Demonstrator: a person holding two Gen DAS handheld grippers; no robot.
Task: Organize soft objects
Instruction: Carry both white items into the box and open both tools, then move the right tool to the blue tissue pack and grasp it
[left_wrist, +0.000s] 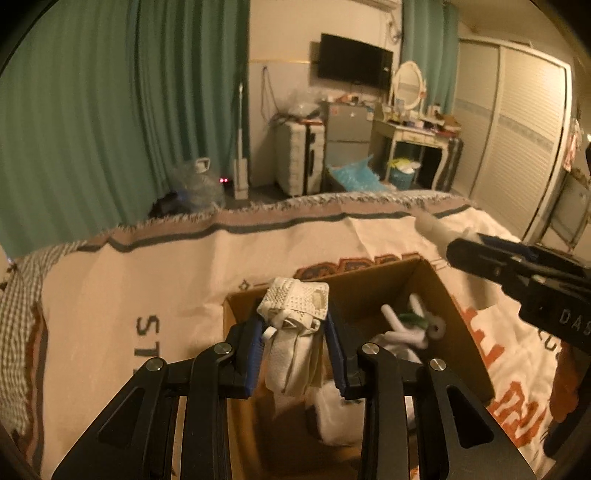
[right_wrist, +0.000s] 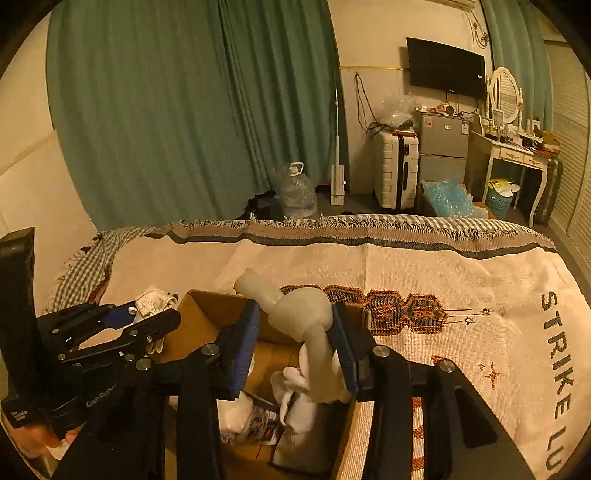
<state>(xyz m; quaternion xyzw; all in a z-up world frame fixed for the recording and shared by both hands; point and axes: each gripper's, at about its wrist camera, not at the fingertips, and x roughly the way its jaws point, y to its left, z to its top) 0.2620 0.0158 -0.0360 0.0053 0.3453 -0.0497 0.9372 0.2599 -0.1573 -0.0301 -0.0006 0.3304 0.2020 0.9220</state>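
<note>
My left gripper (left_wrist: 293, 326) is shut on a white knitted glove (left_wrist: 295, 328) and holds it above the near left part of an open cardboard box (left_wrist: 458, 321). The box holds white soft items (left_wrist: 406, 332). My right gripper (right_wrist: 295, 339) is shut on a pale rubbery bone-shaped toy (right_wrist: 301, 314), held over the same box (right_wrist: 207, 306), which shows white soft items (right_wrist: 299, 402) inside. In the right wrist view the left gripper (right_wrist: 147, 314) with the glove (right_wrist: 153, 301) sits at the left. In the left wrist view the right gripper (left_wrist: 469, 243) holds the toy (left_wrist: 432, 227) at the right.
The box sits on a bed covered by a cream woven blanket (right_wrist: 461, 295) with orange patterns and lettering. Beyond the bed's far edge are green curtains (right_wrist: 184, 110), a water jug (right_wrist: 297, 192), a white suitcase (right_wrist: 395, 170), a small fridge (right_wrist: 439, 147) and a dressing table (right_wrist: 517, 155).
</note>
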